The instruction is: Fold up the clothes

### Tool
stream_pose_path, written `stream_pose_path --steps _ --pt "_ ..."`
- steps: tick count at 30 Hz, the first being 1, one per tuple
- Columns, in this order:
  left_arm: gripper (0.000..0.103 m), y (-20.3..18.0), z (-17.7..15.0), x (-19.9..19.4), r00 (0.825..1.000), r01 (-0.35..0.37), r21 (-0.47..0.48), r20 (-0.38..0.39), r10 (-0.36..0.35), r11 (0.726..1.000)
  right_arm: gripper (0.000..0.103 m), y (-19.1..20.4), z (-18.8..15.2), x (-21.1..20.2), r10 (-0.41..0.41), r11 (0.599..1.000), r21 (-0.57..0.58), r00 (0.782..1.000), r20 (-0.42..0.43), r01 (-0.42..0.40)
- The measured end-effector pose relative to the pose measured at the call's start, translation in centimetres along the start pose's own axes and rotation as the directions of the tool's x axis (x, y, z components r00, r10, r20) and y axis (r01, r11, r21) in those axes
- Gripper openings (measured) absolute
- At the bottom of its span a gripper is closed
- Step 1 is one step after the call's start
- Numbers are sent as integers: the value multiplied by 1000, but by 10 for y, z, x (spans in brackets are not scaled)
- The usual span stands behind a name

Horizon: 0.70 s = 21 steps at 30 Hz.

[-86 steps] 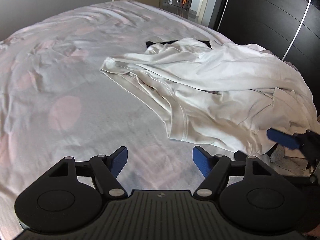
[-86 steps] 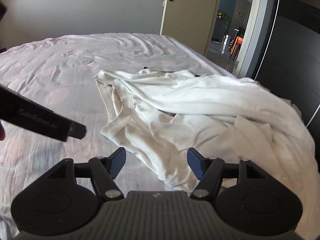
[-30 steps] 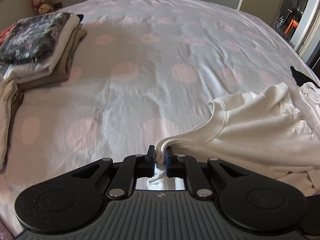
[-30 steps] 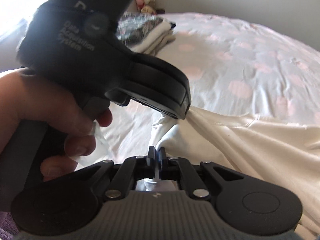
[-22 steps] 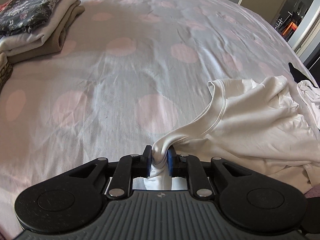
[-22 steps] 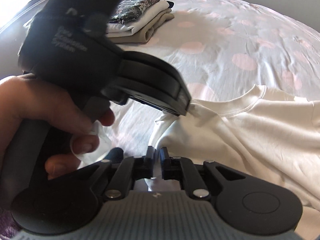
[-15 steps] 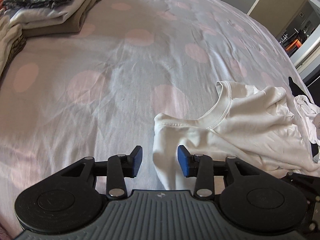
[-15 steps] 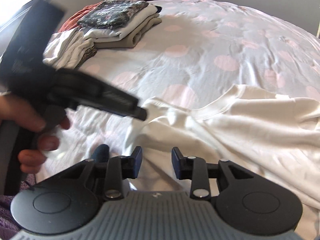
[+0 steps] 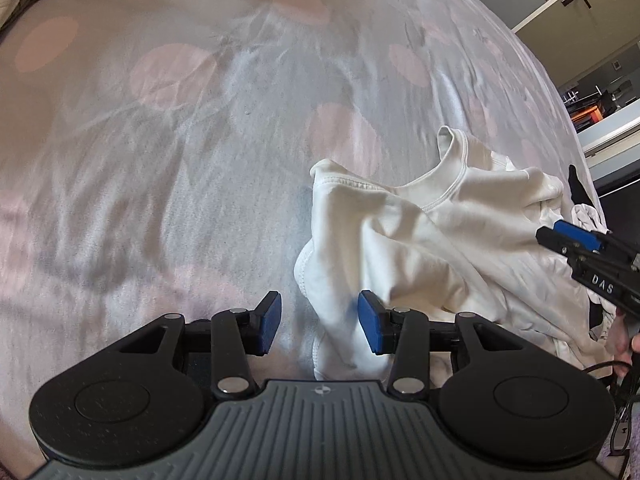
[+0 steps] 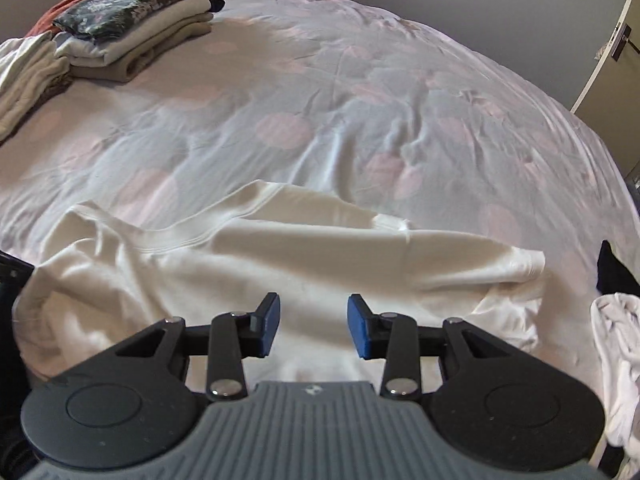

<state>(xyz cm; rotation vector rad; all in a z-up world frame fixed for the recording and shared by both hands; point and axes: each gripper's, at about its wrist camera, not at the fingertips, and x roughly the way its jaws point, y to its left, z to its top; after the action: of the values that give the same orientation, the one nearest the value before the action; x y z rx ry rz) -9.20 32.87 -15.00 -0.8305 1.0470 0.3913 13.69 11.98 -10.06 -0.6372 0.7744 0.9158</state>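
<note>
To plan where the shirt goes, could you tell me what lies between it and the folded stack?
In the right wrist view, only bare polka-dot bedsheet lies between white shirt and folded stack.

One bed sheet (image 10: 360,92), pale with pink dots. One cream T-shirt (image 10: 280,264) spread on the sheet. One stack of folded clothes (image 10: 132,36) at the sheet's far left corner; piece count unclear. One crumpled white garment (image 10: 616,344) and one black item (image 10: 612,268) at the sheet's right edge.
</note>
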Motion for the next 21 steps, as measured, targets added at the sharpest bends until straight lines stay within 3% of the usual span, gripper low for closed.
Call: stream_pose_path --steps 3,9,14,17,19,21 --pt "33 -2 8 11 998 -25 -28 -56 24 999 41 -23 17 22 -15 999 -48 1000 -5 14" --pt "33 -17 19 31 987 -109 18 -121 110 994 46 -40 54 67 25 982 -190 1000 14 -22" --pt "32 -24 17 39 981 -140 50 -129 146 989 53 -54 69 117 63 968 -240 996 -59 -75" --pt "21 -24 14 39 983 -132 53 -124 137 990 53 -67 67 138 84 971 -214 990 -110 -106" --pt "15 -25 11 38 985 -129 56 -113 134 990 44 -75 64 138 121 981 -136 985 -125 -138" --pt "8 -28 7 37 987 -116 61 -101 122 991 20 -78 60 136 141 985 -83 980 -140 -153"
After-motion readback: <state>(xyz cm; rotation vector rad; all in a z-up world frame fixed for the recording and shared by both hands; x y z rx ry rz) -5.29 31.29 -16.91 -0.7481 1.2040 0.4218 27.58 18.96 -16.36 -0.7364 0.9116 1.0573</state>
